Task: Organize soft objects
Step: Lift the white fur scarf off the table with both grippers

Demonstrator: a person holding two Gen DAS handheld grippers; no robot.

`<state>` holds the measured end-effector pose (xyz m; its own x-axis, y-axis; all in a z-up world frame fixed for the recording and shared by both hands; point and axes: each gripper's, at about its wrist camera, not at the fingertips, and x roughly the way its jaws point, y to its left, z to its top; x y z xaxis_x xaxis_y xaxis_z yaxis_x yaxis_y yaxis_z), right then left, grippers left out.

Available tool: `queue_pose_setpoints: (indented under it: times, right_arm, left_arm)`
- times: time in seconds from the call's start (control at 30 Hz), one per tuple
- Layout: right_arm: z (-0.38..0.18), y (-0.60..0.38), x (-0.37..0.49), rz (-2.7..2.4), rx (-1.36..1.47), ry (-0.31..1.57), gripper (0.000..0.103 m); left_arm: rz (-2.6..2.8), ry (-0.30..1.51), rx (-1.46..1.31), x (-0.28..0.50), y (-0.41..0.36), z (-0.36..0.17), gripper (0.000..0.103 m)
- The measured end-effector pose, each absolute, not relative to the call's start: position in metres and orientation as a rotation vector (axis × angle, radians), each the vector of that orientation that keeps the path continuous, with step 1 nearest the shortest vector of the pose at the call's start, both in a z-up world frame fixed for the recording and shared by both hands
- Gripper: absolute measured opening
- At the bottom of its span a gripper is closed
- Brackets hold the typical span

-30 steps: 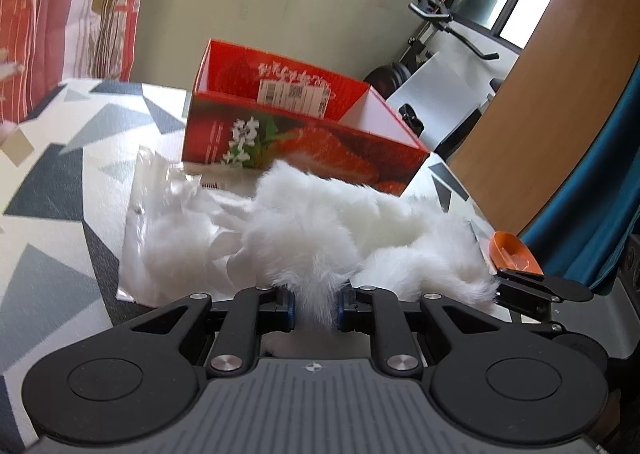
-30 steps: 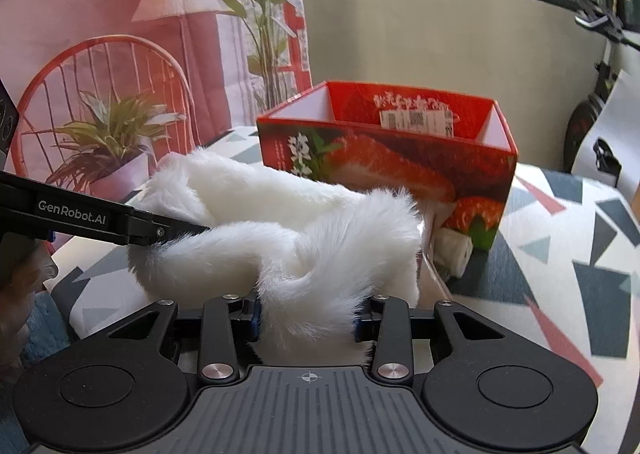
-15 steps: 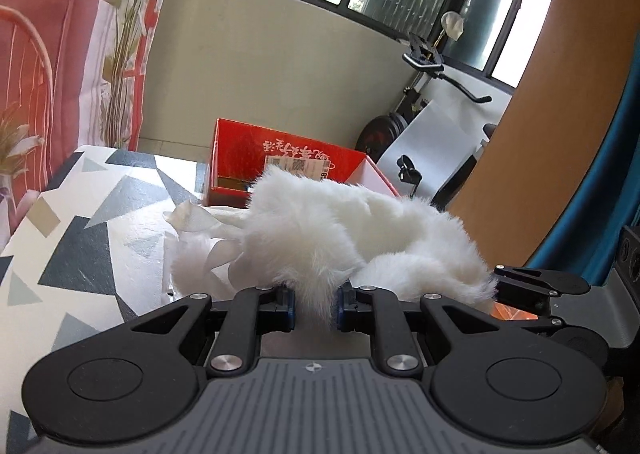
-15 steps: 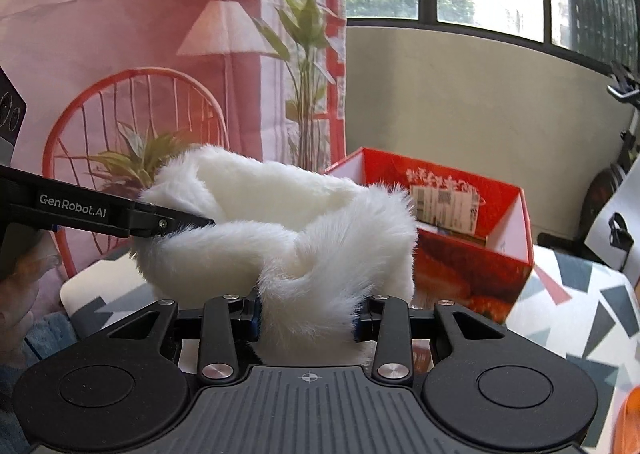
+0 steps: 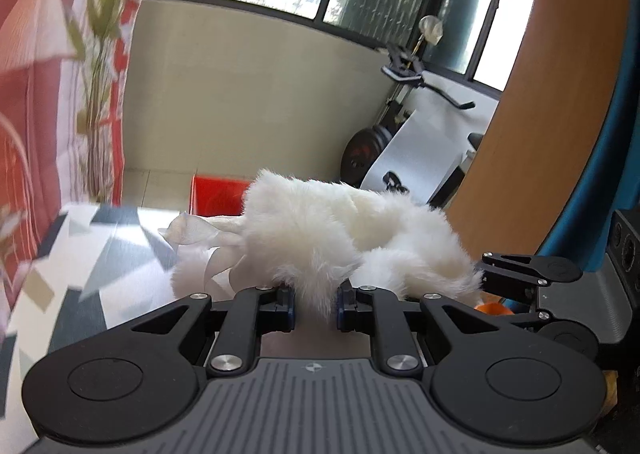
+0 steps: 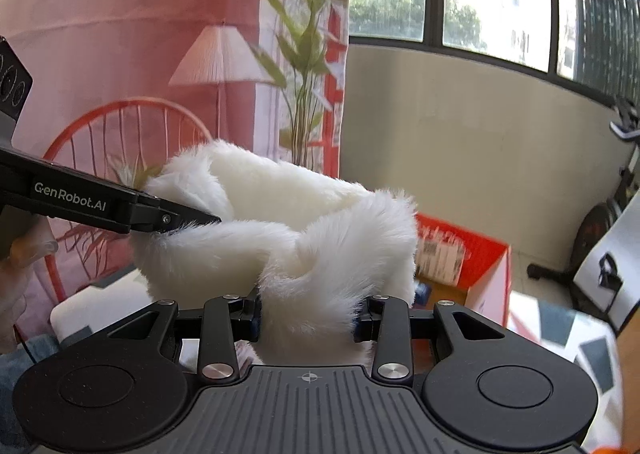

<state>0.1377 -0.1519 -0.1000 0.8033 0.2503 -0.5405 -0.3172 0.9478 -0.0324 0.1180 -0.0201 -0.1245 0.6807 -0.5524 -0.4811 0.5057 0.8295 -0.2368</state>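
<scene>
Both tongs are pinching the same white furry piece [image 6: 280, 238], a long soft fluffy thing looped on itself, and it hangs in the air between them above the patterned worktop [image 5: 120, 254]. The left tongs [image 5: 314, 304] are pressed nearly together on a thin tuft at one end; the right tongs [image 6: 308, 314] clamp a thicker bunch of fur, so they stand a little wider. In the right wrist view the left tongs come in from the left edge and bite the far left of the loop. A bit of crinkled clear plastic wrap [image 5: 192, 230] sticks out on the left of the fur in the left wrist view.

The step in hand looks like the carry: the fur is held clear of the worktop and the red box [image 6: 460, 250] sits farther off and lower, open at the top, seen to the right behind the fur. It seems the likely place for it. The next move calls for bringing both hands together over the box opening, lowering the fur inside, and only then letting go, keeping trailing ends off the box rim
</scene>
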Motion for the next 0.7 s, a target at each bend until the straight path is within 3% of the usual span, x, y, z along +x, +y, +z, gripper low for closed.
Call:
queue_pose_setpoints:
  times: [0.47,0.7]
  right_arm:
    - [-0.028,-0.166,0.204,0.290,-0.204,0.484,0.034]
    - [-0.026,-0.179,0.250,0.271,-0.202,0.497,0.034]
  left_arm:
    - [-0.583,0.440,-0.019,0.162,-0.048,-0.062,0.019]
    - [-0.579,0.448,-0.004,0.200,-0.067,-0.059,0.019]
